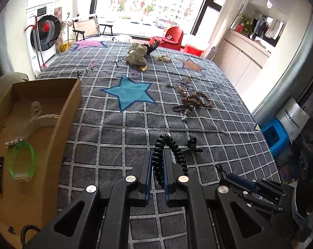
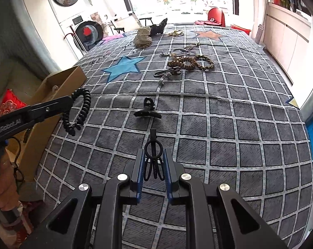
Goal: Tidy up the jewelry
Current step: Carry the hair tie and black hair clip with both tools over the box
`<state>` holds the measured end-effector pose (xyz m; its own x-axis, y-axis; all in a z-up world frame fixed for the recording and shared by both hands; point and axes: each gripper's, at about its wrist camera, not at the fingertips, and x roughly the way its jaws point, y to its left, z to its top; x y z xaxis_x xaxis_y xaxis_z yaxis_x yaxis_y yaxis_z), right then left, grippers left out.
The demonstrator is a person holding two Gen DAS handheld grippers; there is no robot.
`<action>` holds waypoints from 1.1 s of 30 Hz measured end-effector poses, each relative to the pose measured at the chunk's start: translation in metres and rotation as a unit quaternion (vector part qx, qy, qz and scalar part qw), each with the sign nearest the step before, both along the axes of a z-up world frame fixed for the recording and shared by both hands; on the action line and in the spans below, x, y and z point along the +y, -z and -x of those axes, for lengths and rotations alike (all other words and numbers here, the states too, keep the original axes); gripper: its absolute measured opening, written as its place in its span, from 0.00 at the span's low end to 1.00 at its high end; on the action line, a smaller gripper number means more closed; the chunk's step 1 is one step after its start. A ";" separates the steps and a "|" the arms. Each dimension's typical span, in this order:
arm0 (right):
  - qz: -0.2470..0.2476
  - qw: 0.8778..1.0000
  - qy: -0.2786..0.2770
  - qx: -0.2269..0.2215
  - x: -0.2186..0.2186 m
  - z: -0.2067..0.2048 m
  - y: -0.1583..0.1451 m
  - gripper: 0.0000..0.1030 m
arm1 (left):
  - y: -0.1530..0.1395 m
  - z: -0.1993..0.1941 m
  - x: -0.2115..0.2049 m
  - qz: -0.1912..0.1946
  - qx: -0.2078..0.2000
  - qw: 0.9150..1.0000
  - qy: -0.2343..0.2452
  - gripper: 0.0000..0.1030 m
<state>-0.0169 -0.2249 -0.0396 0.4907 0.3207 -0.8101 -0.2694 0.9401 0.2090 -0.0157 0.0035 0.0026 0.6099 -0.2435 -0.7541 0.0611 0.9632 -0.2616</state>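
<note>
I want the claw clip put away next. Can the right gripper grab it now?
Probably not yet. The right gripper is already shut on a black wire clip, so its jaws are full. The claw clip lies unblocked just ahead on the checked blanket.

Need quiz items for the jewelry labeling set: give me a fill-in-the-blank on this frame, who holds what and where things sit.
1. The left gripper is shut on a black ____ hair tie.
2. The right gripper is shut on a black ____.
3. The green bangle lies inside the ____ box.
4. The black claw clip lies on the ____ bedspread.

Missing words: spiral; hair clip; cardboard; checked
</note>
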 end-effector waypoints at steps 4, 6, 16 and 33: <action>-0.003 1.000 -0.002 -0.003 0.005 0.003 -0.005 0.19 | -0.008 0.009 0.009 0.003 -0.012 1.000 -0.005 0.11; -0.002 1.000 -0.003 -0.006 0.007 0.004 -0.007 0.19 | -0.012 0.014 0.013 0.004 -0.017 1.000 -0.008 0.11; -0.010 0.999 -0.023 -0.021 0.026 0.009 -0.027 0.19 | -0.024 0.036 0.043 0.006 -0.039 0.999 -0.034 0.11; -0.024 0.990 -0.126 -0.054 0.126 -0.013 -0.077 0.19 | -0.043 0.065 0.151 -0.021 -0.056 0.989 -0.137 0.11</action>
